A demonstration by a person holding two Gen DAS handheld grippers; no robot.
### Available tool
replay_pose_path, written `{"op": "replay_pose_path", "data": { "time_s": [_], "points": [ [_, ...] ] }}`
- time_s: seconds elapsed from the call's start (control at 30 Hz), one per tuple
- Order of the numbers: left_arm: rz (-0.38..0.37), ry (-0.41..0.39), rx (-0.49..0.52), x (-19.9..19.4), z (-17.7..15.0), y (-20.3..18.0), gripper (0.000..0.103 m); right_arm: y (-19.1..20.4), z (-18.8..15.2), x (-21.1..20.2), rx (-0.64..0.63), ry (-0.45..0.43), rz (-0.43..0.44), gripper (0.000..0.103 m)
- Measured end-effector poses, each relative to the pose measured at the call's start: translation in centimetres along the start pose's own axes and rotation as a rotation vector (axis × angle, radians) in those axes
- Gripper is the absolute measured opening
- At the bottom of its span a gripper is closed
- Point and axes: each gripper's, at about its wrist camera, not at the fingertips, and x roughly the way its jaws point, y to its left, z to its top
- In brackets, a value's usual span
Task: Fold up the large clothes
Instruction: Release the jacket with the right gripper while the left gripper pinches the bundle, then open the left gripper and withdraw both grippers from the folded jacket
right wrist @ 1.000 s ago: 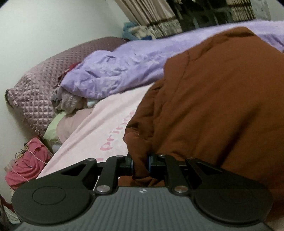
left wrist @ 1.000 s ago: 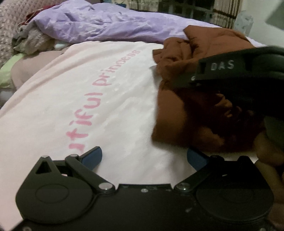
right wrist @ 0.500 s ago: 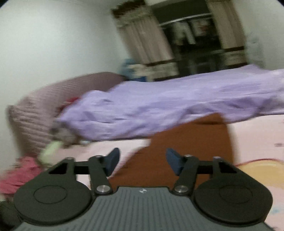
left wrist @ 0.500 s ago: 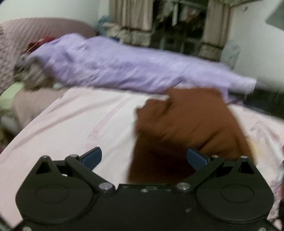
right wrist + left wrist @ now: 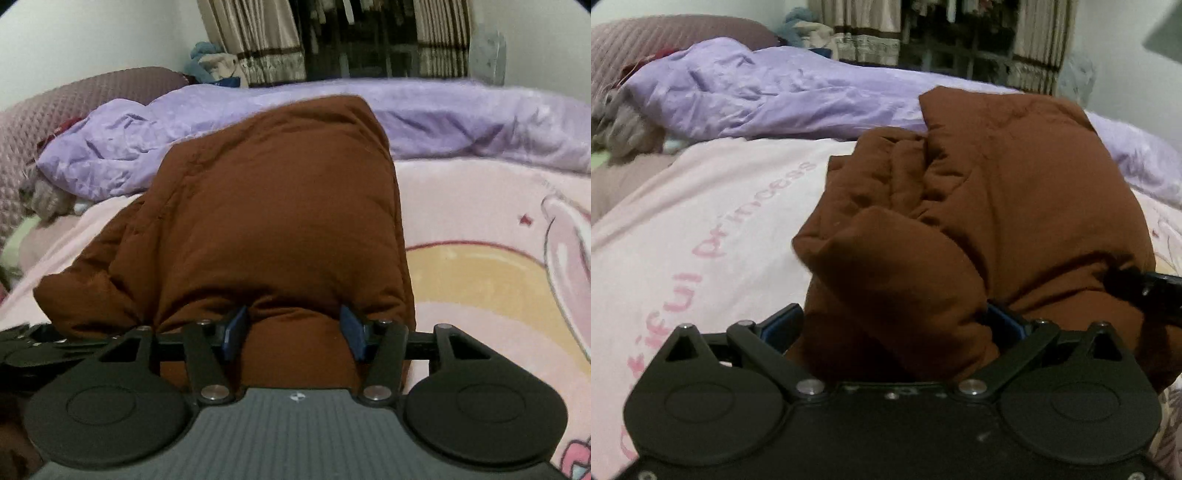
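Just now the change is on both sides. At far left, the pink sheet (image 5: 701, 206) with its printed lettering lies bare, with the purple quilt (image 5: 768, 92) bunched behind it. A second ago the left tongs (image 5: 892, 321) hung over that sheet with the brown jacket (image 5: 1015, 206) off to their right. Now the jacket's rumpled near end bulges up between their fingers. Their jaws stand as wide as they did then, and nothing shows them pinching the cloth. Further right, the right tongs (image 5: 293, 328) were clamped tight on a jacket edge a second ago, with the cloth held up close to the camera. Their jaws have just been opening and now stand at a middling width. A ridge of jacket lies between the blue pads (image 5: 234, 334), touching or almost touching them, but it does not look squeezed. The jacket now rests on the sheet as a thick folded bundle, running from the tongs away toward the quilt, its far end near the quilt's edge. I judge that one fold has been laid down and let go. With both tongs at the near end, the cloth already between their fingers, the next grip looks likely to come there. The puffy padding may spring the fold open again.
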Motion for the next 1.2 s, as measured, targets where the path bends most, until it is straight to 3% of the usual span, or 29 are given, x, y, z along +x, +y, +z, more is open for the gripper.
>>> {"op": "replay_pose_path", "data": {
  "time_s": [0.17,0.3,0.43,0.47,0.5,0.67,0.77,0.93,1.03,1.1,1.2],
  "points": [
    [-0.037,-0.004,-0.034,-1.1,1.0,0.8,0.103,0.2,0.5,-0.7,-0.008,-0.039,-0.007,0.068],
    [-0.077,-0.021,-0.151,-3.2,2.4,2.6,0.103,-1.7,0.7,-3.5,0.047,-0.109,0.03,0.084],
    [-0.109,0.043,-0.118,-2.2,2.9,2.1,0.103,-3.4,0.9,-3.9,0.105,-0.115,-0.004,0.084],
    [-0.134,0.038,-0.108,-1.8,2.7,1.9,0.09,-3.6,0.9,-3.6,0.106,-0.107,-0.02,0.084],
    [-0.183,0.038,-0.112,-1.6,2.6,2.0,0.063,-3.8,0.8,-3.2,0.103,-0.097,-0.034,0.084],
    [-0.195,-0.006,-0.101,-2.7,2.8,1.5,0.035,-4.4,0.3,-2.6,0.133,-0.083,-0.016,0.084],
    [-0.197,-0.031,-0.112,-4.7,2.7,1.4,0.029,-4.1,0.2,-2.9,0.117,-0.083,-0.026,0.084],
    [-0.218,-0.077,-0.186,-9.2,1.4,2.1,0.028,-3.3,0.5,-4.1,0.062,-0.096,-0.057,0.084],
    [-0.173,-0.034,-0.18,-8.6,-0.7,2.1,0.029,-3.1,0.6,-4.3,0.041,-0.099,-0.055,0.085],
    [-0.151,0.019,-0.196,-5.5,-2.2,2.8,0.039,-3.0,0.2,-3.5,0.049,-0.08,-0.032,0.087],
    [-0.229,0.012,-0.293,-4.1,-2.8,4.6,0.053,-2.9,-0.6,-2.5,0.093,-0.073,-0.008,0.087]
  ]
}}
